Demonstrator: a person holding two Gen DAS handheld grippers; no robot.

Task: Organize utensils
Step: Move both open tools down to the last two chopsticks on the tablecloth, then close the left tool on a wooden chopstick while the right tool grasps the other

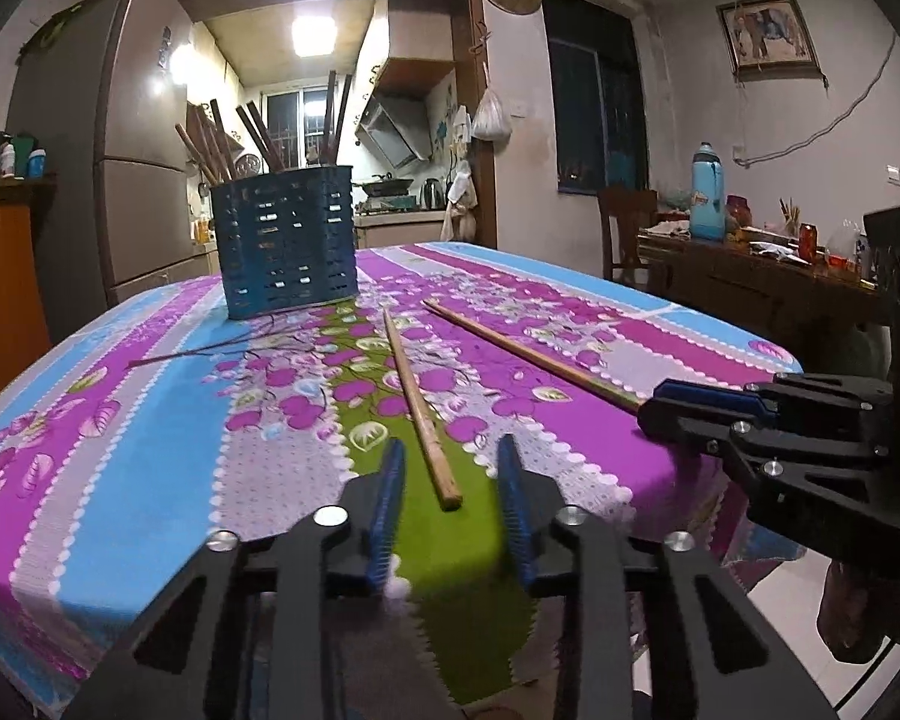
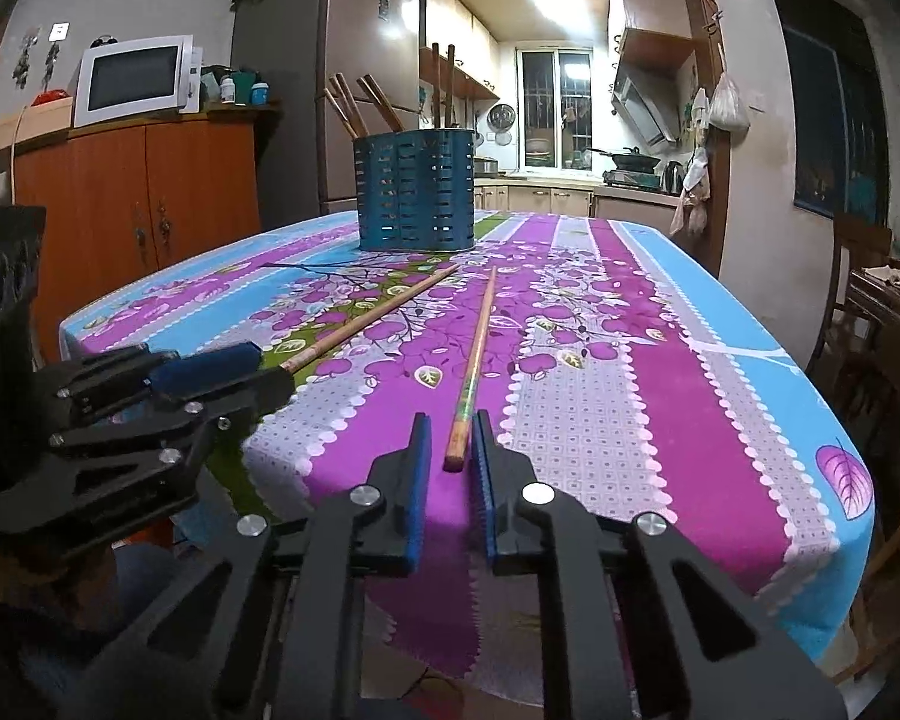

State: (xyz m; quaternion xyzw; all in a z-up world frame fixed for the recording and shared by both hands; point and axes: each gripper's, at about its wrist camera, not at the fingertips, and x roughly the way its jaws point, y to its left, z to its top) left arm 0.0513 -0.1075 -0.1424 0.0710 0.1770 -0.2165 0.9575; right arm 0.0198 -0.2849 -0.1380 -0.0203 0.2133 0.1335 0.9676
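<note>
Two wooden chopsticks lie on the flowered tablecloth. The left chopstick (image 1: pixel 417 405) (image 2: pixel 372 318) has its near end between the fingers of my open left gripper (image 1: pixel 453 459), without contact. The right chopstick (image 2: pixel 474 354) (image 1: pixel 528 354) has its near end between the fingers of my right gripper (image 2: pixel 450 438), which stand slightly apart around it, not clamped. A blue slotted utensil holder (image 1: pixel 288 240) (image 2: pixel 414 189) stands at the table's far side with several chopsticks upright in it. Each gripper shows in the other's view: the right one (image 1: pixel 660 408), the left one (image 2: pixel 270 369).
The table (image 2: pixel 750 360) ends close below both grippers. An orange cabinet (image 2: pixel 138 192) with a microwave (image 2: pixel 135 78) and a fridge (image 1: pixel 132 150) stand at the left. A wooden side table (image 1: pixel 750 276) with bottles and a chair (image 1: pixel 627 222) are at the right.
</note>
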